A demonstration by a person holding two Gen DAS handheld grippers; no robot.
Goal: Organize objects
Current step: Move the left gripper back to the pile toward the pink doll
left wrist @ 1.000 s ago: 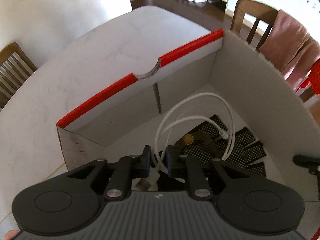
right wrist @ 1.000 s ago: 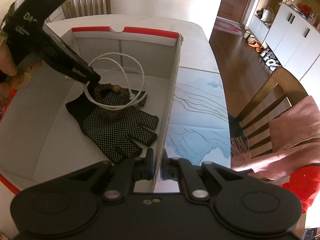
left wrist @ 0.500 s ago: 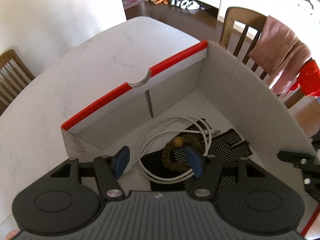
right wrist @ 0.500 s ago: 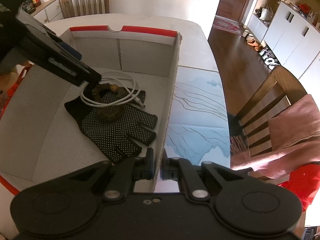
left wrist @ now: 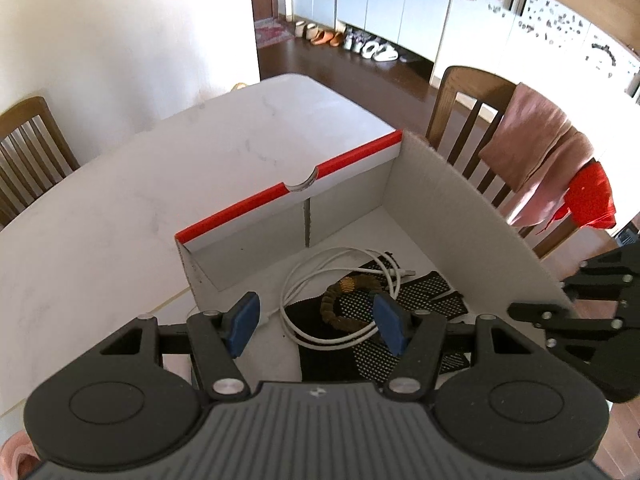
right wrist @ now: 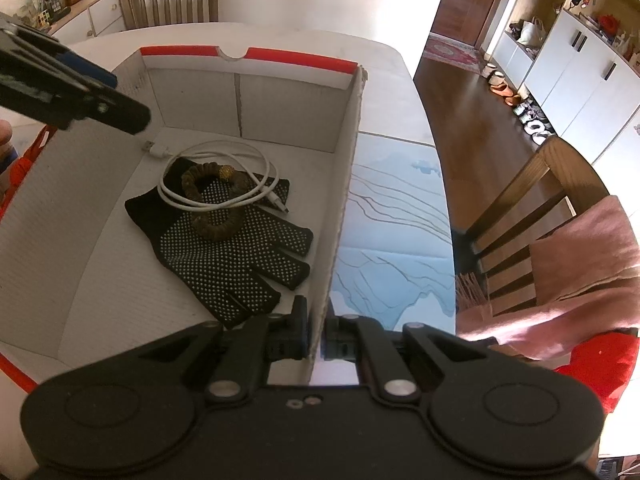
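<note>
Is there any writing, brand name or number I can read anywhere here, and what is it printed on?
No text can be read in either view.
Left gripper: lettering on its side is blurred, unreadable.
Small logo mark on the left gripper body: a symbol, no letters.
Cabinet doors: dark specks, too small to read.
Box, glove, cable: no print visible.

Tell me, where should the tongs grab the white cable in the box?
Probably from straight above, on the white cable's coil at the cuff end of the black glove, where both strands run side by side. One pinch there catches the whole loop, away from the brown bracelet lying inside it.
</note>
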